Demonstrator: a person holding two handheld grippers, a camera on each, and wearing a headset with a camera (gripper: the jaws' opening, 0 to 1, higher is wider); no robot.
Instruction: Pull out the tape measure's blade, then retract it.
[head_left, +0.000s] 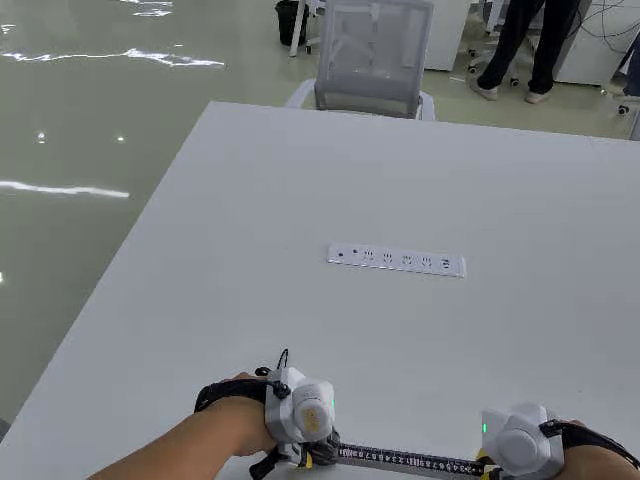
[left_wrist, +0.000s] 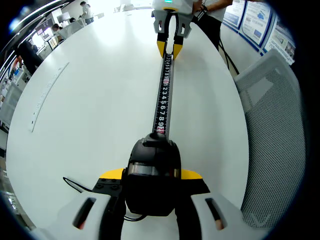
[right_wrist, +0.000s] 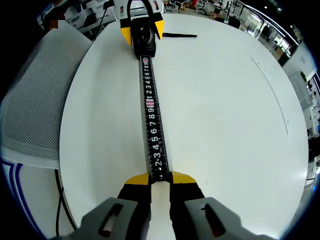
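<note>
Left tool (left_wrist: 152, 176) is clamped on the tape measure case (left_wrist: 152, 160), one jaw on each side of the black body. The case rests on the white counter (head_left: 300, 200) at its near edge. A thin black lanyard (right_wrist: 179, 35) trails off the case, flat on the counter. The blade (left_wrist: 164, 95) is out and runs straight from the case mouth across to the right tool (right_wrist: 160, 178), printed face up. Can't tell if it lies on the counter or just over it. Right tool is pinched shut on the blade's tip, yellow jaw tips either side of the end. Power strip (head_left: 396, 260) sits mid-counter, well apart, not involved. Mesh chair (left_wrist: 280, 125) is just off the counter edge.

Judgement: pull-out looks done or nearly done; retract is left.
- **Case:** likely hard smooth plastic, dense for its size. A side grip across the body is right, squeezed firm or it may twist.
- **Blade:** likely thin spring steel, stiff along its curve, kinks if bent sideways. Edges are sharp and it is spring-loaded, so it wants to snap back.
- **Where to hold:** take the blade at the end hook only, keep it in line with the case mouth, and feed it back slowly rather than letting go.
</note>
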